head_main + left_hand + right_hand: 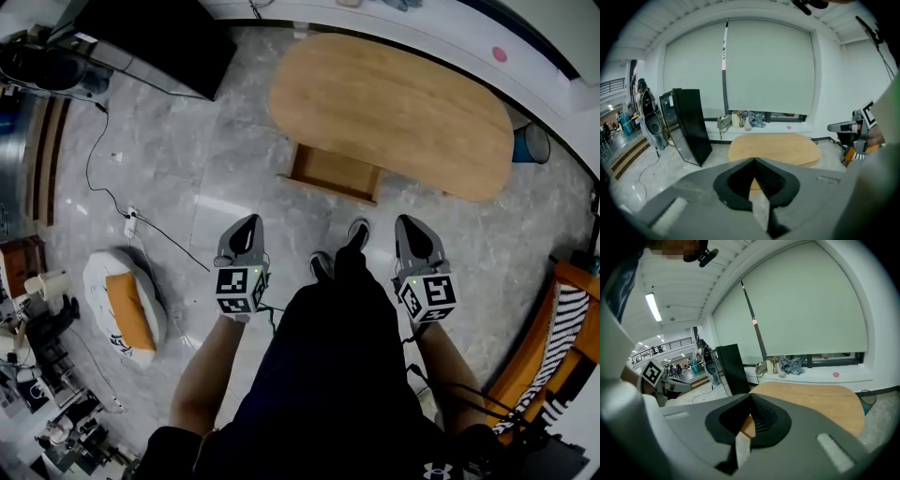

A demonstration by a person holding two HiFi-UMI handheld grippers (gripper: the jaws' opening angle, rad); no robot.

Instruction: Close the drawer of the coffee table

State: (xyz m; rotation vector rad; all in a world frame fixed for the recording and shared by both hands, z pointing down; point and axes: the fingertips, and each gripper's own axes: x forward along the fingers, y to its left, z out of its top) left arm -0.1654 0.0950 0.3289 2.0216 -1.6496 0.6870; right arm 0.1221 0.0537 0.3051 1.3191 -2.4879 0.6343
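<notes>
Near side of the coffee table [403,112] | drawer [335,173] stands pulled out | left gripper [247,232] and right gripper [411,232] both closed, empty, short of it | whole push left to do

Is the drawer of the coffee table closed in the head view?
No, the drawer sticks out well beyond the edge of the table top.

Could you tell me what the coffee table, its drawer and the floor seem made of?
Coffee table: likely wood or veneer, matte; light brown, faint grain.
Drawer: similar wood, darker.
Floor: probably polished stone tile; grey veining, sheen.
</notes>
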